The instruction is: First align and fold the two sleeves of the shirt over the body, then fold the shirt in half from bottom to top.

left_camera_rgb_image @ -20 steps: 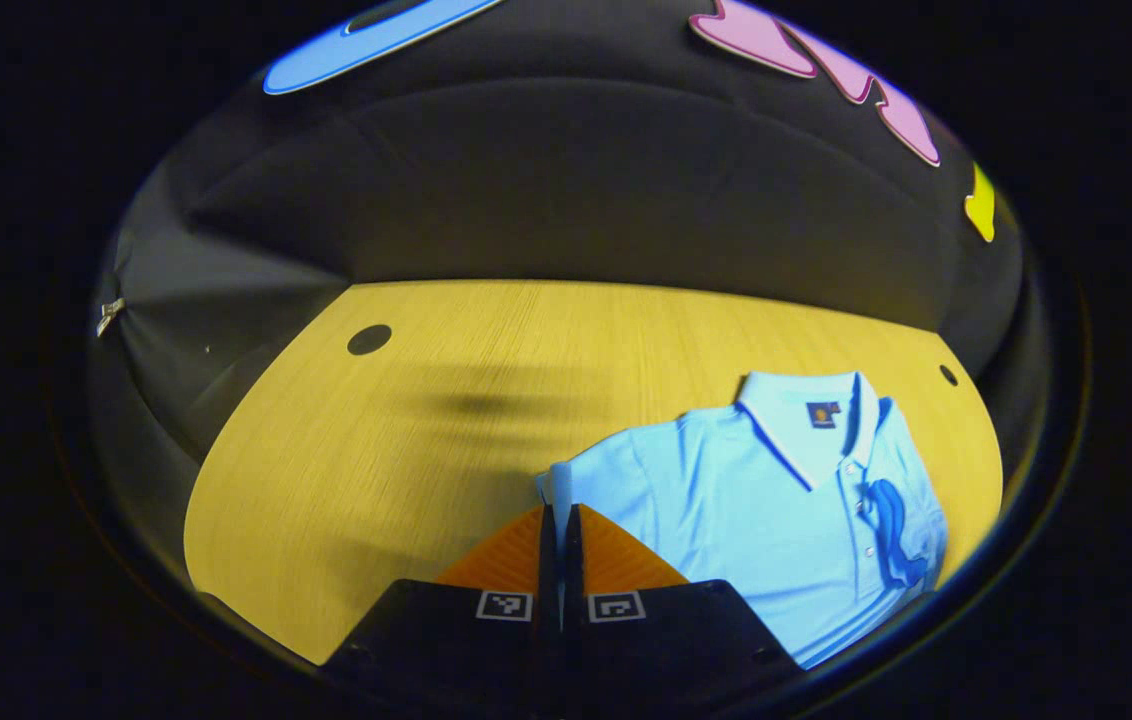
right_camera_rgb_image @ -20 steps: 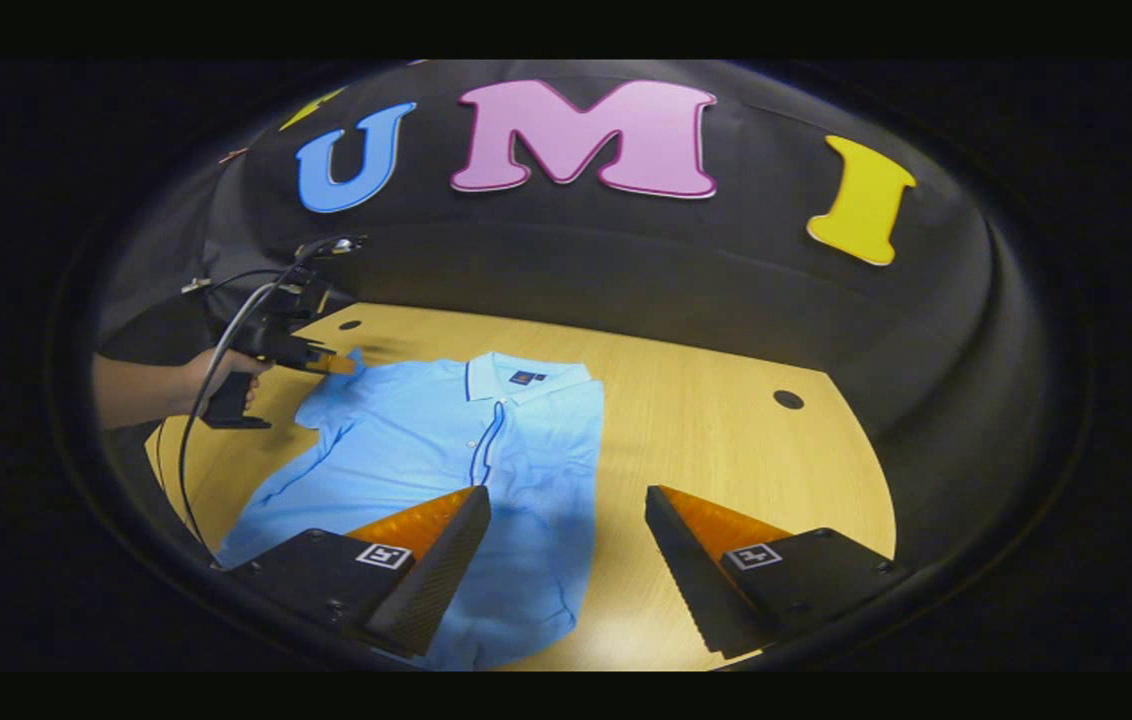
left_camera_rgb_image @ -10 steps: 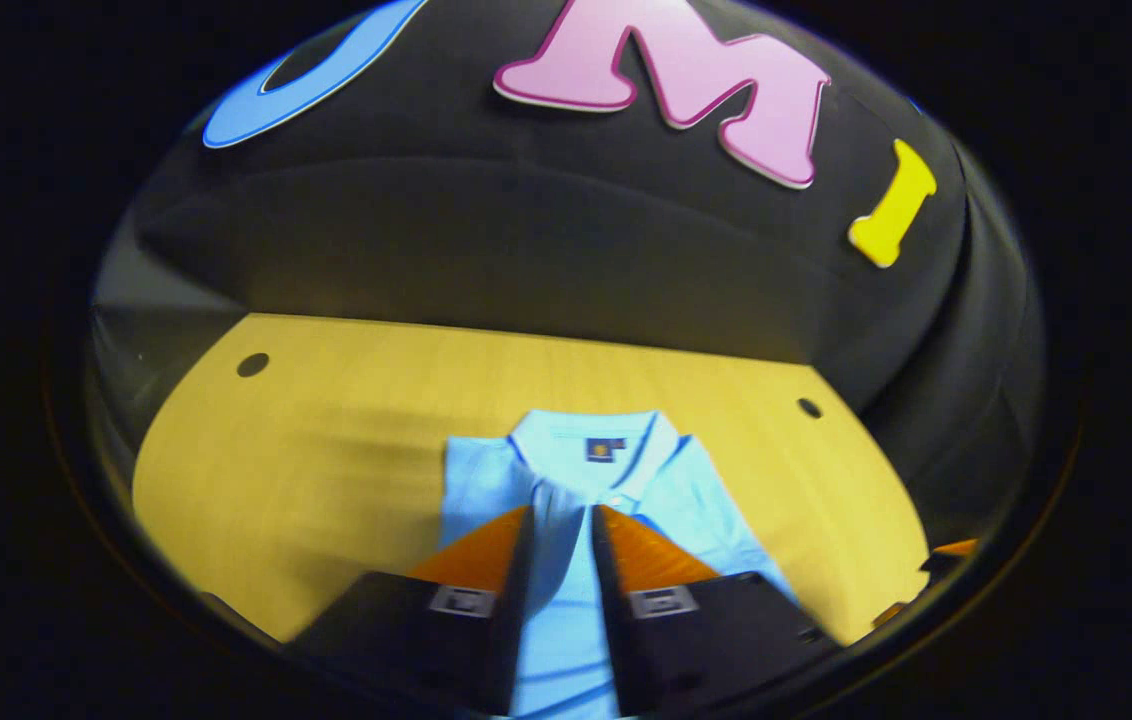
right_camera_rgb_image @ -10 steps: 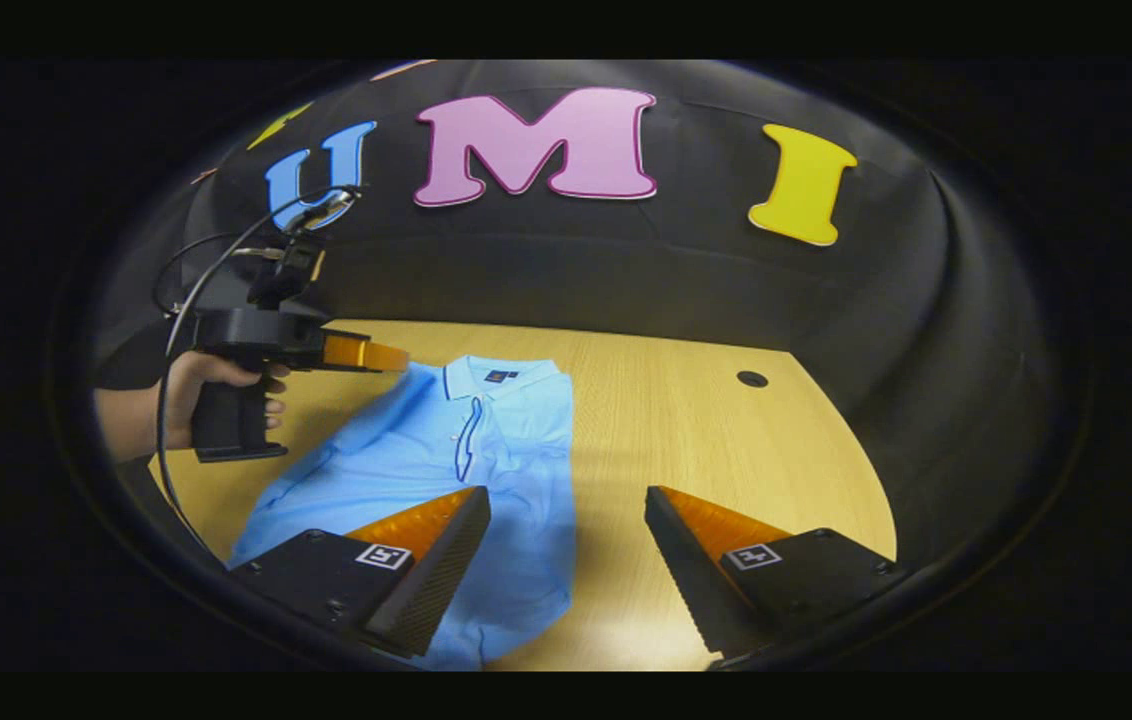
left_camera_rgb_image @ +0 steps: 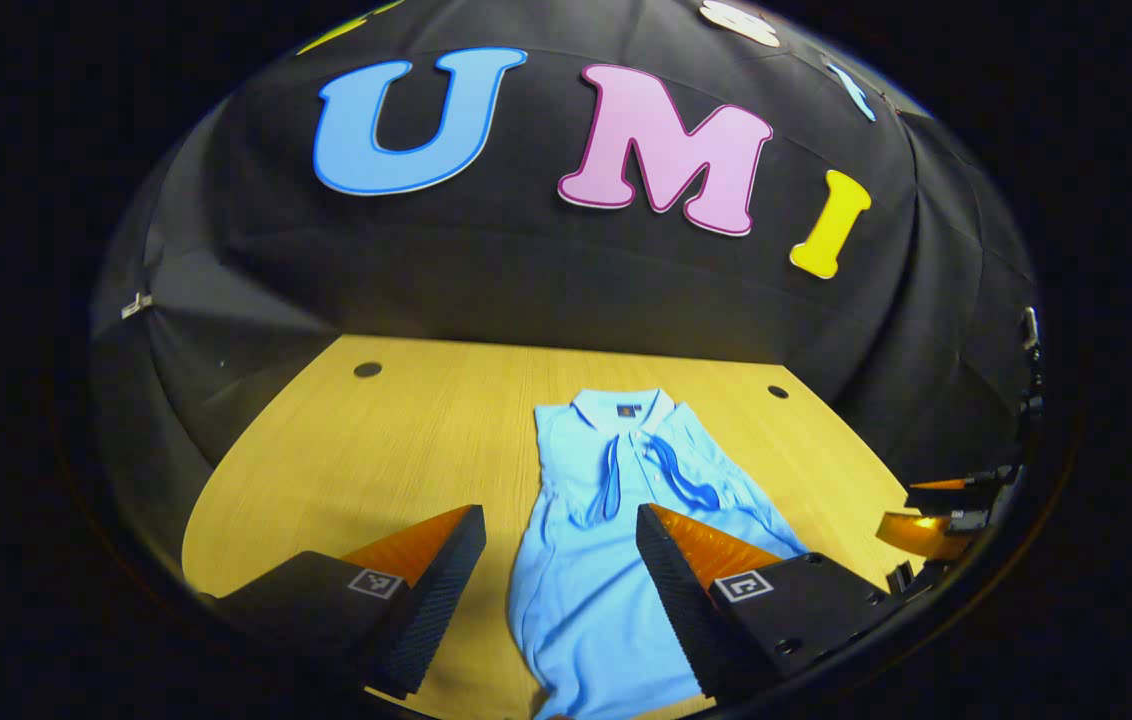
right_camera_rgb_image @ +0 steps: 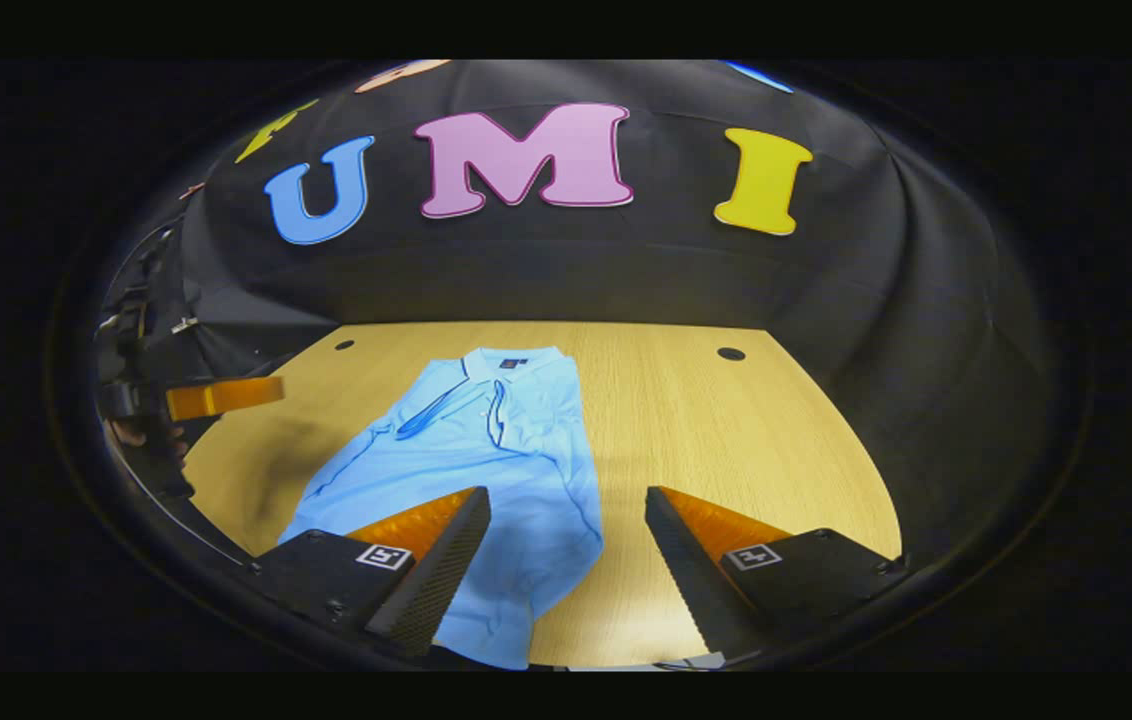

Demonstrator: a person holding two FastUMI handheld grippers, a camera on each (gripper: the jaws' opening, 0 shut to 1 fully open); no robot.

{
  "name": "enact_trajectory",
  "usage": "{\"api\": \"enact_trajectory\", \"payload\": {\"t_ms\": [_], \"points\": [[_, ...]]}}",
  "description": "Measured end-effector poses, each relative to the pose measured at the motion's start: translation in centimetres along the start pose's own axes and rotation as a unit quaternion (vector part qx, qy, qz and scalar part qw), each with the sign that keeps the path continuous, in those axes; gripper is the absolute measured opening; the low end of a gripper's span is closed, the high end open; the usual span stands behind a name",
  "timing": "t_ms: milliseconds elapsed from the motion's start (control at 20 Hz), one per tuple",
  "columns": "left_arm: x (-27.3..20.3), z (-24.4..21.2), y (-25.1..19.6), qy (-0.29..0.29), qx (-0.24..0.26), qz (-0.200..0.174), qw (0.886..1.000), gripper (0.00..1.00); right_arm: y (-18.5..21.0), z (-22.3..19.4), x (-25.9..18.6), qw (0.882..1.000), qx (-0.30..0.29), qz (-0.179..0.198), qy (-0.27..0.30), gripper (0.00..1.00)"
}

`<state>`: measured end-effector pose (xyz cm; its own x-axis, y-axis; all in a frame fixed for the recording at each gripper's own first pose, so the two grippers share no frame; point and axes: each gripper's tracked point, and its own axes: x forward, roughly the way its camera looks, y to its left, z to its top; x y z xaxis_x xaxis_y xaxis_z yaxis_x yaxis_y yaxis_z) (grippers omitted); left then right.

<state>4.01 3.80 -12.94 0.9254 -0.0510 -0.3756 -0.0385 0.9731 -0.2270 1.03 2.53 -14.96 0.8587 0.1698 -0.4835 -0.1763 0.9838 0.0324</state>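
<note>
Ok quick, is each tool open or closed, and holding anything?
Left tool: open, holding nothing, above the shirt.
Right tool: open, holding nothing.

The left gripper (left_camera_rgb_image: pixel 556 560) released the sleeve (left_camera_rgb_image: pixel 678 474), opening its jaws.

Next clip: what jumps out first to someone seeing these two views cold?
The light blue polo shirt lying flat on the yellow wooden table, collar toward the booth's back wall, both sleeves folded over its body. In the left gripper view the left gripper stands open over the shirt's lower half. In the right gripper view the right gripper is open too, above the shirt's right edge.
</note>
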Motion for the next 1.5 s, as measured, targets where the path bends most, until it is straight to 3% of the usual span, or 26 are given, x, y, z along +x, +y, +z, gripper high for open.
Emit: {"api": "enact_trajectory", "payload": {"t_ms": [100, 250, 450, 950, 1250, 1300, 1350, 1450, 1500], "points": [[-2.8, -4.6, -0.1, 0.032, -0.010, -0.005, 0.999, 0.97, 0.8, -2.1, -1.0, 1.000, 0.008, 0.003, 0.017, 0.96], [-5.5, -12.3, -0.9, 0.094, 0.015, -0.006, 0.995, 0.97, 1.9, -8.2, -2.1, 0.997, 0.024, 0.014, 0.068, 0.98], [-5.5, -18.3, -2.3, 0.152, 0.015, -0.005, 0.988, 0.97, 2.8, -14.2, -2.7, 0.991, 0.033, 0.020, 0.125, 0.99], [-2.6, -21.3, -2.5, 0.196, 0.075, 0.013, 0.978, 0.97, 3.9, -18.2, -0.4, 0.983, 0.076, 0.021, 0.169, 0.99], [-2.3, -21.8, -2.6, 0.204, 0.076, 0.020, 0.976, 0.96, 3.9, -18.5, 0.4, 0.984, -0.029, 0.020, 0.173, 0.97], [-2.2, -21.7, -2.8, 0.205, 0.075, 0.018, 0.976, 0.95, 4.8, -18.7, 0.5, 0.984, -0.033, 0.028, 0.175, 0.89], [-2.2, -21.6, -2.9, 0.205, 0.078, 0.016, 0.976, 0.88, 5.0, -18.4, 0.6, 0.984, -0.037, 0.030, 0.171, 0.75], [-2.0, -21.7, -3.4, 0.207, 0.084, 0.008, 0.975, 0.76, 5.7, -18.4, 0.9, 0.982, -0.042, 0.047, 0.175, 0.59], [-2.0, -21.7, -3.8, 0.207, 0.084, 0.003, 0.975, 0.72, 6.0, -18.4, 0.9, 0.981, -0.044, 0.055, 0.180, 0.46]]}}
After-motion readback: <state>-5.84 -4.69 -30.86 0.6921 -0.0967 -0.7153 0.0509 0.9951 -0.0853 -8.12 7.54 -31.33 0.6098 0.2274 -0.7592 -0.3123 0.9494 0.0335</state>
